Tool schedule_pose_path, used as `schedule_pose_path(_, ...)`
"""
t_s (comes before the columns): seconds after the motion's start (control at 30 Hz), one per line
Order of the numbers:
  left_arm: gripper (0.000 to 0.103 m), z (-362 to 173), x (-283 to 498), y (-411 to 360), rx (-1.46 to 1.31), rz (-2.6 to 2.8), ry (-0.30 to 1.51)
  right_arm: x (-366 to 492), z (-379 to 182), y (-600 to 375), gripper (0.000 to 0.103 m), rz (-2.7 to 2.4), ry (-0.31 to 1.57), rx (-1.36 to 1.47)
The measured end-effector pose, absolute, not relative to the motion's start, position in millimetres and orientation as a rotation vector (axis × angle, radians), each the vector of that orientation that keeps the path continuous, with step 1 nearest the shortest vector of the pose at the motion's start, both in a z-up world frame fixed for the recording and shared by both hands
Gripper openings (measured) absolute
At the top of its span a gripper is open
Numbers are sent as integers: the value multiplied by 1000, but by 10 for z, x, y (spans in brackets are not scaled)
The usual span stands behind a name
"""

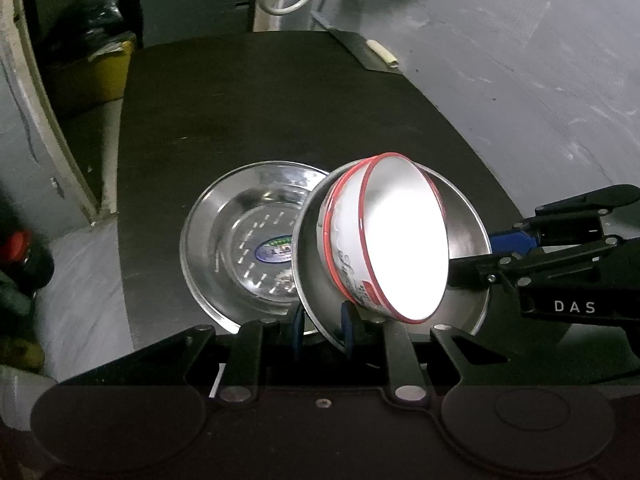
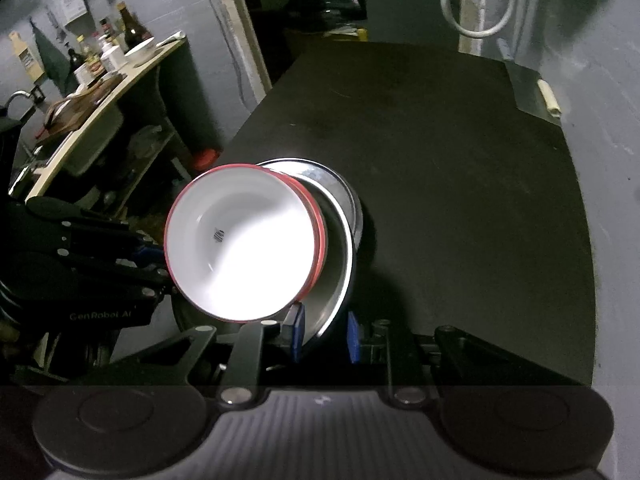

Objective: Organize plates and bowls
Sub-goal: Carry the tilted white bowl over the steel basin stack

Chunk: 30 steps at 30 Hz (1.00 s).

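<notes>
A white bowl with a red rim (image 1: 404,240) sits tilted inside a steel plate (image 1: 464,216) that is held up on edge above the black table. My left gripper (image 1: 322,326) is shut on the near rim of this steel plate. My right gripper (image 2: 323,334) is shut on the same plate's (image 2: 340,236) rim from the other side; the bowl (image 2: 240,240) opens toward it. A second steel plate (image 1: 240,240) with a blue sticker lies flat on the table behind. The right gripper also shows in the left wrist view (image 1: 516,252).
The black table (image 1: 260,112) stretches away behind the dishes. A yellow bin (image 1: 96,76) stands on the floor at its far left. A cluttered counter with bottles (image 2: 104,60) stands left of the table. A white cable loop (image 2: 476,0) hangs on the far wall.
</notes>
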<state>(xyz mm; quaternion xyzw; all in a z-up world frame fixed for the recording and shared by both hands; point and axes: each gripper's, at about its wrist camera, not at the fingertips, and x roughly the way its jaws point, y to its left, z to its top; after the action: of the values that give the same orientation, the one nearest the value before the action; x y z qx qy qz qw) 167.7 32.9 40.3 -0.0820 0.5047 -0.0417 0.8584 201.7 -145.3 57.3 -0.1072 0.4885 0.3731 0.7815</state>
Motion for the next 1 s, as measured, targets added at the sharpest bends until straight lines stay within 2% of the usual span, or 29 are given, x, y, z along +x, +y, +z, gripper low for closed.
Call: schedule_pose_path(1.0,20,188,1946,800,-319,135,1076,2593,418,-778,25,999,1065,-345)
